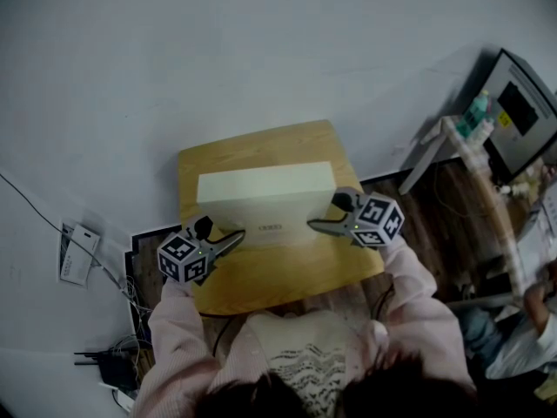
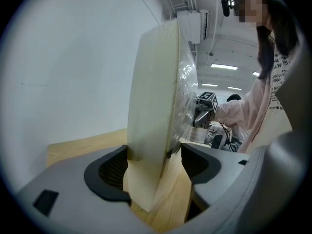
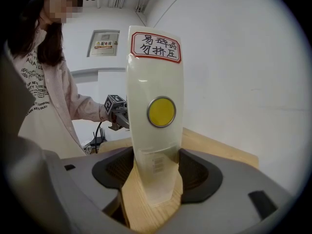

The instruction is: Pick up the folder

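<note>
Wooden table (image 1: 287,279) at frame centre is spanned left-to-right by the folder (image 1: 265,190), its ends clamped by the left gripper (image 1: 235,237) and right gripper (image 1: 317,225).

pale cream folder (image 1: 265,190), standing on edge, on wooden table (image 1: 287,279)

One folder (image 1: 265,194), one wooden table (image 1: 287,279), two tools: left tool (image 1: 235,236) and right tool (image 1: 313,225).
</note>
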Demonstrator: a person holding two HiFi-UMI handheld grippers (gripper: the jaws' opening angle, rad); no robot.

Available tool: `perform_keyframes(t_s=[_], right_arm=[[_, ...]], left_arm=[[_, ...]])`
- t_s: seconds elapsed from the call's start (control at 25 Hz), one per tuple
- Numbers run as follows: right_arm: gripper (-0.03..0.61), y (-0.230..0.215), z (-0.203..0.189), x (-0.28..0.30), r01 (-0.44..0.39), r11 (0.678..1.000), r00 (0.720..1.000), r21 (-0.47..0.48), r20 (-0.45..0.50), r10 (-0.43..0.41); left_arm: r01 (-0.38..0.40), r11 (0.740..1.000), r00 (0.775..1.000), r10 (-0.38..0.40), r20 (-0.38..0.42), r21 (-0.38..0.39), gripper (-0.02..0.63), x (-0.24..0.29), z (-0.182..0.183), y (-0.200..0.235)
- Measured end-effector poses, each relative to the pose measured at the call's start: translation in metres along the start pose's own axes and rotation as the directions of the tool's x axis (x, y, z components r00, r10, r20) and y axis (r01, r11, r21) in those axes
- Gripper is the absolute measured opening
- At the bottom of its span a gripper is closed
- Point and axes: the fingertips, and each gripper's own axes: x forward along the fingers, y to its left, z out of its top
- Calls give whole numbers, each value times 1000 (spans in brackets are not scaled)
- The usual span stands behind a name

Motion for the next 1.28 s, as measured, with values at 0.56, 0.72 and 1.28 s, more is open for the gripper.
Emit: perform_keyframes(t_s=[0.56,0.72,1.28], right_arm=[[298,2,7,-5,6,1000,1000,-3,18,-6],[298,4,11,-10,3,1000,999,9,34,-3],[298,20,35,-30,-12,1000,998,14,68,11]], left_arm=[[1,1000,1000,-1,-5,0,354,-4,4,-4],[3,1000,1000,-3,4,3,354,-7,12,-8],[-22,1000,1000,22,22,21,353,-26,39,-26]])
